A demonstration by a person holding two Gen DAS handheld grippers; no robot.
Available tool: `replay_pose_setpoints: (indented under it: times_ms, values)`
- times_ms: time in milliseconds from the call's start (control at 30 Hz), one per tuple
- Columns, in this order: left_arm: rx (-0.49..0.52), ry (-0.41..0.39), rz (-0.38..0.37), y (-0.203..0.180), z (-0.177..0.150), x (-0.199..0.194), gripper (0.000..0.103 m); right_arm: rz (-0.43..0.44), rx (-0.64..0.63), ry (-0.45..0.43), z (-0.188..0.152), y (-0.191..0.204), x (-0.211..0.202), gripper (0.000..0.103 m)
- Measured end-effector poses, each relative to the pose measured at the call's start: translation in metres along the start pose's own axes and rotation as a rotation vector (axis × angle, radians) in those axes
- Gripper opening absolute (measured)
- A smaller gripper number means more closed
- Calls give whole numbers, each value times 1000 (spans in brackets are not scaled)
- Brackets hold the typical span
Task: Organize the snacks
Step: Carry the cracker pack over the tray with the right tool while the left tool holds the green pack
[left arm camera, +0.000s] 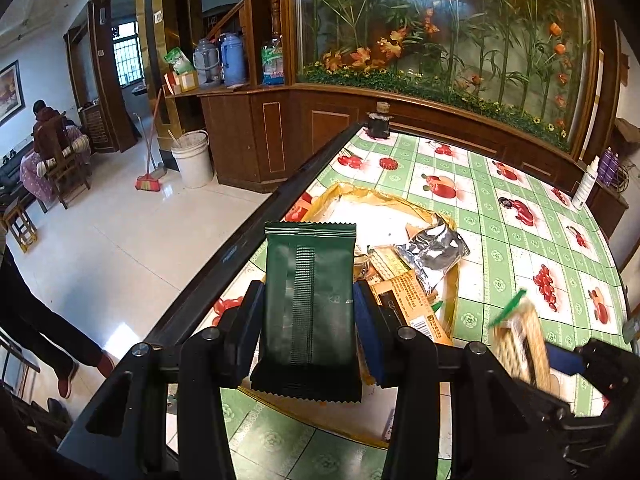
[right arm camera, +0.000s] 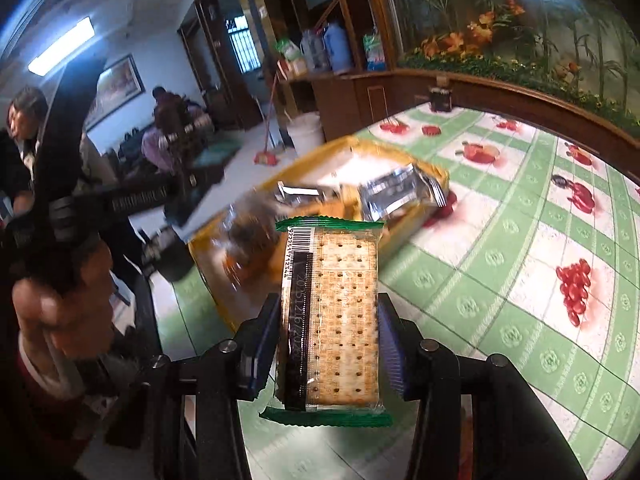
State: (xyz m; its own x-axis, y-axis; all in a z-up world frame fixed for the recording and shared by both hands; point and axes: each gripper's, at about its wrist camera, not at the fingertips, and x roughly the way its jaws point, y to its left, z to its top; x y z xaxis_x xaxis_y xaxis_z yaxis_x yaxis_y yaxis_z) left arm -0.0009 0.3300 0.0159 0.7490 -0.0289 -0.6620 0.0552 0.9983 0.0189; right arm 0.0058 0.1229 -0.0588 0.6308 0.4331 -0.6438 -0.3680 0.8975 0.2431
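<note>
Both claws loaded over the table [left arm camera: 500,200]
Your left claw [left arm camera: 308,316] clamped the green pack [left arm camera: 310,304], right claw [right arm camera: 328,332] the crackers [right arm camera: 340,312]; squeezing harder risked cracking them.

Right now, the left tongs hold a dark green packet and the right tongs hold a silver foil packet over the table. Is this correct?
Not quite. The left tongs do hold the dark green packet, but the right tongs hold a clear cracker packet with green ends, as the right wrist view shows. The silver foil packet lies on the yellow tray on the table.
</note>
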Motion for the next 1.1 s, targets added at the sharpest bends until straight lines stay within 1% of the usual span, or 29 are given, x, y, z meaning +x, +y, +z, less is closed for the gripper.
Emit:
replay_pose_setpoints:
  times_ms: [167, 367, 700, 1100]
  values:
    - [-4, -3, 4, 4, 0, 0, 43, 27, 50, -49, 22, 6, 3, 47]
    - [-11, 7, 8, 8, 0, 6, 43, 35, 86, -71, 39, 10, 11, 47]
    - [-13, 24, 9, 11, -2, 11, 43, 39, 103, -64, 45, 14, 28, 47]
    - [-4, 26, 5, 9, -3, 13, 43, 36, 99, -65, 46, 17, 29, 47]
